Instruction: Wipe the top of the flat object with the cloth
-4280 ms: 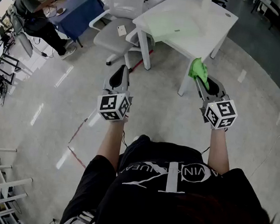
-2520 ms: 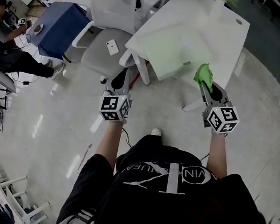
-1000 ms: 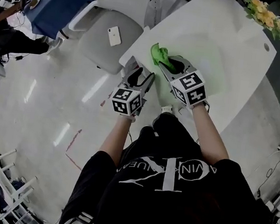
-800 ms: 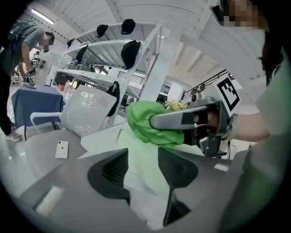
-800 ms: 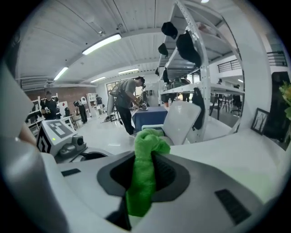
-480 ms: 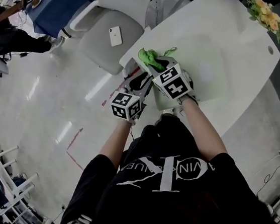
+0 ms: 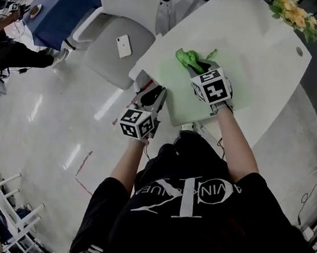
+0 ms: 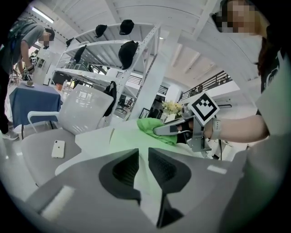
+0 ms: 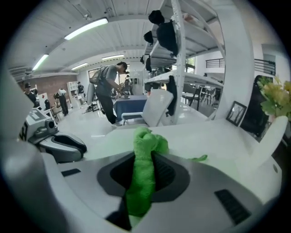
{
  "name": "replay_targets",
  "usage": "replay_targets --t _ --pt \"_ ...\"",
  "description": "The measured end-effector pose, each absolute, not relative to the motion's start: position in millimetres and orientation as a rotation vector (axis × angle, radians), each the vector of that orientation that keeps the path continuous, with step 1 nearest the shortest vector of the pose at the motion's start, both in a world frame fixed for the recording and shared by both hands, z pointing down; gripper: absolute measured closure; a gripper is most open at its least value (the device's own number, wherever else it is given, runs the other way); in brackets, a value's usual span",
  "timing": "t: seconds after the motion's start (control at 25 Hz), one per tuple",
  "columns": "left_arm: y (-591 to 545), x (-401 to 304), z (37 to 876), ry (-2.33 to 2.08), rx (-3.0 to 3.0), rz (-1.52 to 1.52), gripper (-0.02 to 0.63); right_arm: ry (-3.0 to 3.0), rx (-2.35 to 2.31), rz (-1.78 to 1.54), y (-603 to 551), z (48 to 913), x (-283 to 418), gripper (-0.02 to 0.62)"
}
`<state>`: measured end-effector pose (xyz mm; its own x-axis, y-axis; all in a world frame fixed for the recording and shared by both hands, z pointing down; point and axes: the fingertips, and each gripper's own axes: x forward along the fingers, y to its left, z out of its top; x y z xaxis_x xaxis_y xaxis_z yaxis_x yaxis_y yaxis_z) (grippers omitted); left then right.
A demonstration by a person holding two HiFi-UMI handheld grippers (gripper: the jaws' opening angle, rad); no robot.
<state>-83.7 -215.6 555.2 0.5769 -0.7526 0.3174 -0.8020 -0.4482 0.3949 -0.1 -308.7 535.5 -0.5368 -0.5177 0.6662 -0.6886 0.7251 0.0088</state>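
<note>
A pale green flat mat (image 7: 177, 94) lies on the white table (image 7: 265, 50). My right gripper (image 7: 199, 66) is shut on a bright green cloth (image 7: 187, 57), which bunches out past the fingertips onto the mat. In the right gripper view the cloth (image 9: 144, 145) fills the jaws of that gripper (image 9: 143, 160). My left gripper (image 7: 152, 89) sits at the mat's near left edge. Its jaws have just been closing. In the left gripper view it (image 8: 143, 152) shows a narrow gap with nothing gripped, and the mat (image 8: 122, 136) shows beyond it.
A grey chair (image 7: 101, 59) with a white phone (image 7: 122, 45) on its seat stands left of the table. Yellow flowers (image 7: 290, 13) stand at the table's far end. A blue-covered table (image 7: 58, 7) and a seated person are at the upper left.
The right gripper has swept the cloth across the mat, away from the left gripper. The left gripper's jaws have narrowed while it stayed at the mat's edge.
</note>
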Motion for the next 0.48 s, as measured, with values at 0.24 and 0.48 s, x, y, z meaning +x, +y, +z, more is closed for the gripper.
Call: replay_targets --t 0.24,0.48 --pt "-215.8 -83.4 554.5 -1.249 2.299 0.121 0.531 -2.180 1.062 0.358 -336.3 535.9 62.3 0.523" --pt "-216.6 -82.4 554.4 -1.258 2.296 0.117 0.532 -2.082 1.216 0.400 -360.4 537.8 129.0 0.523"
